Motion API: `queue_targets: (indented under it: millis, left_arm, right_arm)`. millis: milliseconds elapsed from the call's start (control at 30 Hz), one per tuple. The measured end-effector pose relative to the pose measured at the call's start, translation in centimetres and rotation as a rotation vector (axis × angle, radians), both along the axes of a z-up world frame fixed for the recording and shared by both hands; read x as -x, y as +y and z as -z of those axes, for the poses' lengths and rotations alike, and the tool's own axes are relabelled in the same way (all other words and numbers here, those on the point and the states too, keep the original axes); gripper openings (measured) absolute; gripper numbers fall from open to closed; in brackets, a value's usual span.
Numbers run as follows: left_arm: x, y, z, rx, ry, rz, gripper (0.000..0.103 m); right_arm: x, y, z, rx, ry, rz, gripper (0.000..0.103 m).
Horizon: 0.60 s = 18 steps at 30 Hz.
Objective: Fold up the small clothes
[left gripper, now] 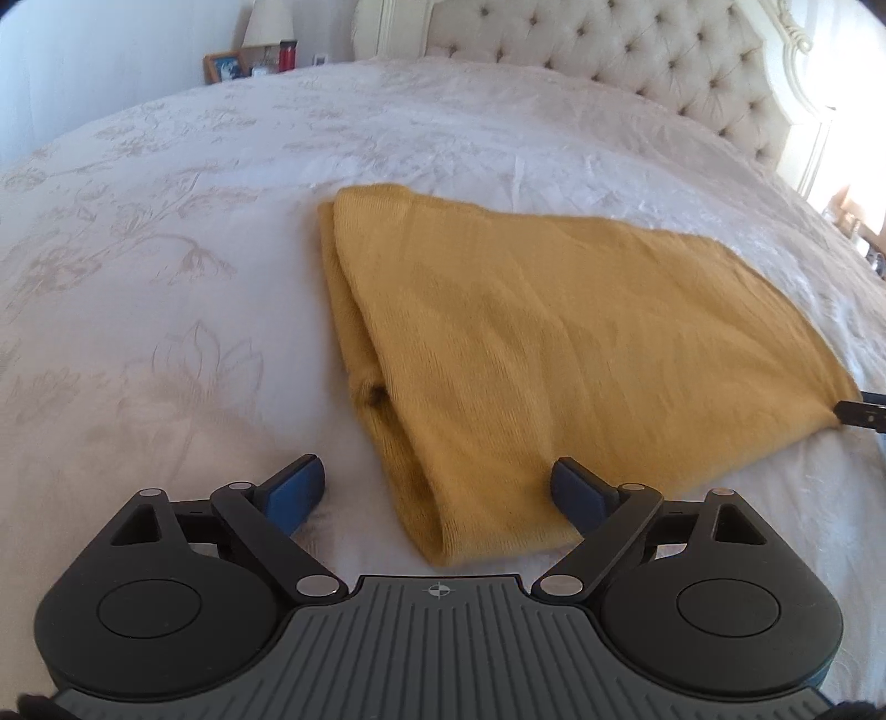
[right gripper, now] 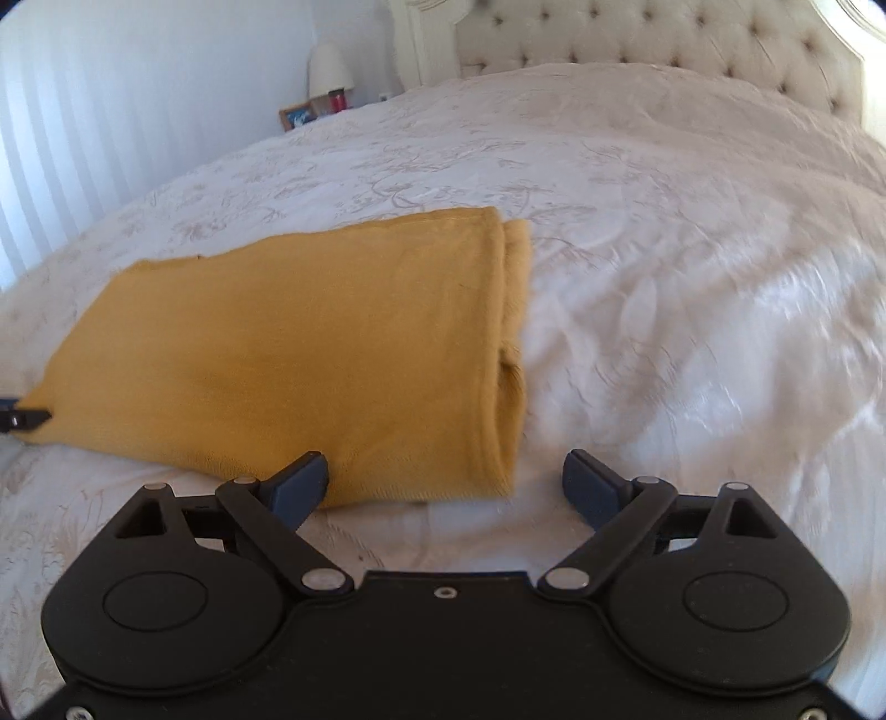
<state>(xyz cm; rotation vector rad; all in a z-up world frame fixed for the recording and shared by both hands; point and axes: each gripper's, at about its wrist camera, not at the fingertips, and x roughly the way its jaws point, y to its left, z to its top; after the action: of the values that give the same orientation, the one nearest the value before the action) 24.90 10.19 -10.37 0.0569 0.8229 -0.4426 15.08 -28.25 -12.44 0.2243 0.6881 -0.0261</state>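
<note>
A mustard-yellow knit garment [left gripper: 554,343] lies folded flat on the white bedspread [left gripper: 166,277]. My left gripper [left gripper: 437,487] is open, its jaws wide apart at the garment's near left corner, its right finger over the cloth. The garment also shows in the right wrist view [right gripper: 299,343]. My right gripper [right gripper: 443,482] is open at the garment's near right corner, its left finger at the cloth's edge. Each gripper's tip shows at the edge of the other view: the right gripper [left gripper: 864,412] and the left gripper [right gripper: 22,416].
A tufted headboard [left gripper: 637,61] stands at the far end of the bed. A nightstand at the far left holds a lamp [left gripper: 268,25], a red bottle [left gripper: 286,54] and a picture frame [left gripper: 224,66]. White bedspread [right gripper: 692,277] stretches to the right of the garment.
</note>
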Motion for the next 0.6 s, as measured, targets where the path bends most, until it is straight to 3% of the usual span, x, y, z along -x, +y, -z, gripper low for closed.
queue_targets:
  millis: [200,400,600]
  left_arm:
    - [0.7,0.0,-1.7,-0.003,0.102,-0.076,0.090]
    - [-0.2,-1.7,-5.0,0.164,0.086,-0.189,0.090]
    - [-3.3,-8.7,-5.4,0.106,0.057,-0.161,0.090]
  right_arm:
    - [1.7,-1.5,0.6,-0.101,-0.057,-0.022,0.098]
    - [3.4,-2.9,1.6,-0.221,-0.146,-0.030,0.099]
    - [3.3,-3.5,1.8,-0.281,-0.158,-0.035,0.102]
